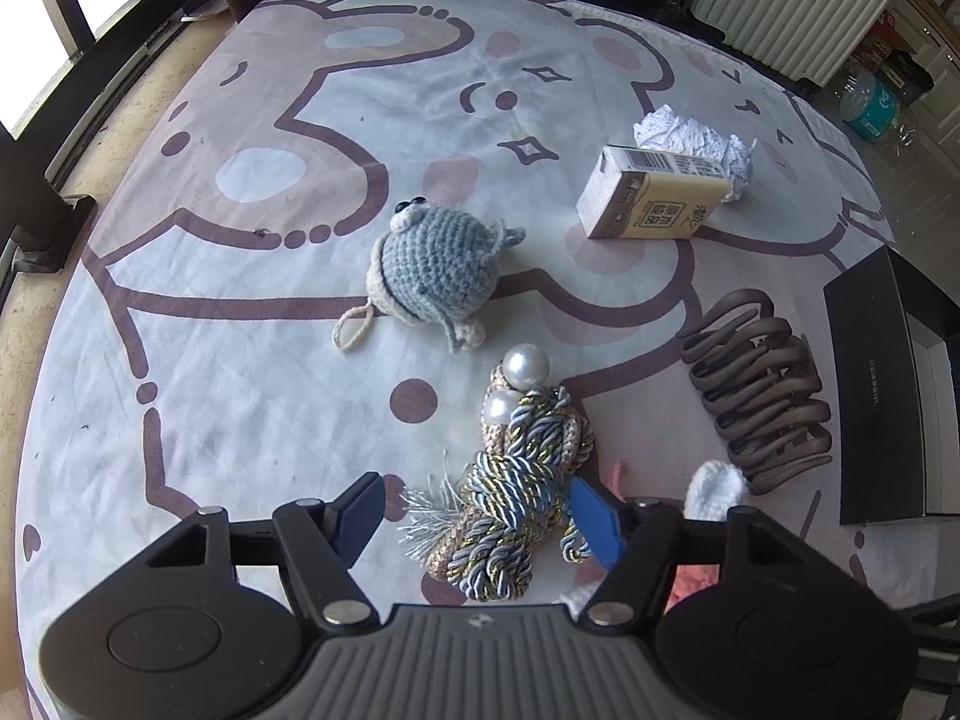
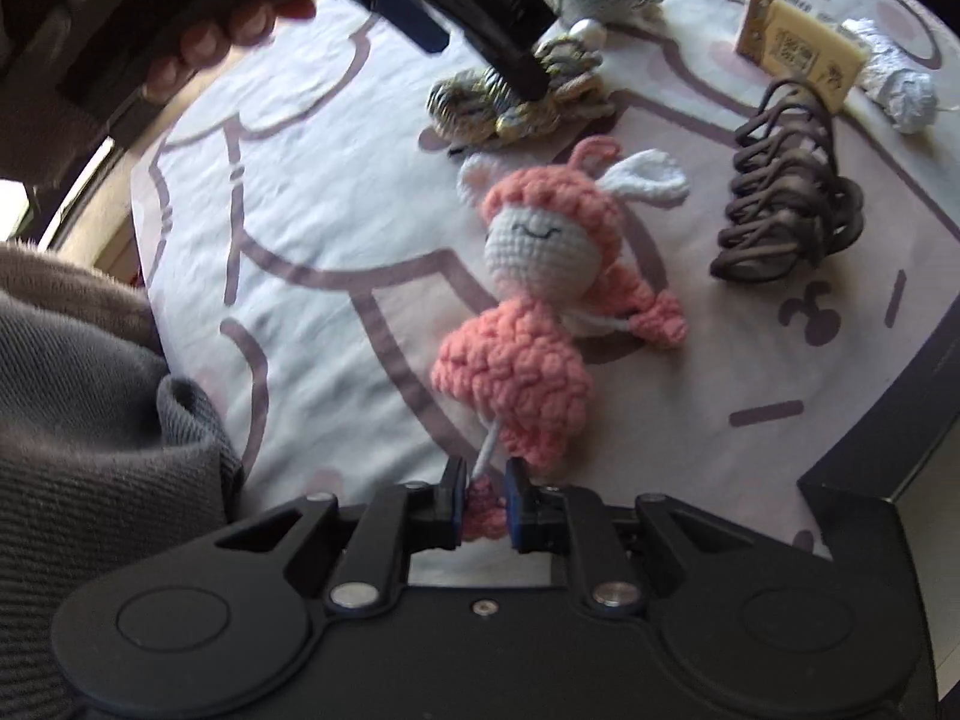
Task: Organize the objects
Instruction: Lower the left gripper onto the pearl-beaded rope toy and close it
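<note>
A twisted blue, gold and beige cord with two pearls (image 1: 516, 480) lies on the printed cloth (image 1: 270, 408). My left gripper (image 1: 477, 510) points down with its jaws open around the cord. The right pad touches the cord and the left pad stands clear of its tassel. In the right wrist view, my right gripper (image 2: 486, 492) is shut on the pink foot of a pink and white crochet doll (image 2: 528, 312), which stretches away over the cloth. The doll's white ear (image 1: 717, 489) shows beside my left gripper. The cord (image 2: 516, 96) lies just beyond the doll's head.
A blue-grey crochet toy (image 1: 435, 267), a beige carton (image 1: 651, 198), white lace (image 1: 690, 132) and a brown hair claw (image 1: 759, 384) lie on the cloth. A black box (image 1: 882, 396) stands at the right edge. A grey sleeve (image 2: 90, 420) fills the right wrist view's left side.
</note>
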`<state>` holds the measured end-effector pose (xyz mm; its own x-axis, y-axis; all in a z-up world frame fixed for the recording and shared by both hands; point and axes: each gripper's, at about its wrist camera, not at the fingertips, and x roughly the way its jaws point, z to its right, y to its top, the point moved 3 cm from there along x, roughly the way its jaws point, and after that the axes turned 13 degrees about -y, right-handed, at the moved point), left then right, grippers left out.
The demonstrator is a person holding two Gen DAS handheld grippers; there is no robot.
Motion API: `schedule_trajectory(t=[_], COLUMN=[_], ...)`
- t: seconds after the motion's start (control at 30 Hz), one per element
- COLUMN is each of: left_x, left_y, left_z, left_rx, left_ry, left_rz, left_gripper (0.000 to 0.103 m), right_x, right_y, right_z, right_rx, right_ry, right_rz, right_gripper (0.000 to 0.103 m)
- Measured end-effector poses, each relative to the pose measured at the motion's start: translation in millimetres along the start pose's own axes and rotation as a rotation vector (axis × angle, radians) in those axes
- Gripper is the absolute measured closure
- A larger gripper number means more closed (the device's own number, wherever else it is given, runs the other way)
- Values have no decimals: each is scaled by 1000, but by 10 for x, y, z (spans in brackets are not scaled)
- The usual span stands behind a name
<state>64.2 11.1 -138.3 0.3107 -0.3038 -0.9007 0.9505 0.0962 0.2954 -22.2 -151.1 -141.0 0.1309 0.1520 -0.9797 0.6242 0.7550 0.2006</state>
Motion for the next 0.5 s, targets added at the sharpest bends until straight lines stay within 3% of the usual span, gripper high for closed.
schedule_trajectory(t=[0.03,0.17,0.4,0.5], left_x=[9,60,108,122], left_y=[3,-3,-32,-35], left_z=[11,29,13,14], left_rx=[5,18,11,13], left_ry=[-1,-11,-24,-30], left_rz=[-3,-29,-66,-75], left_gripper=[35,38,40,42], right_x=[-71,-317,-383,-427], right_y=[22,175,244,192], right_z=[23,119,144,57], right_rx=[22,84,85,21], right_ry=[-10,-31,-115,-144], right_rz=[34,139,137,134], right_gripper=[75,68,66,63])
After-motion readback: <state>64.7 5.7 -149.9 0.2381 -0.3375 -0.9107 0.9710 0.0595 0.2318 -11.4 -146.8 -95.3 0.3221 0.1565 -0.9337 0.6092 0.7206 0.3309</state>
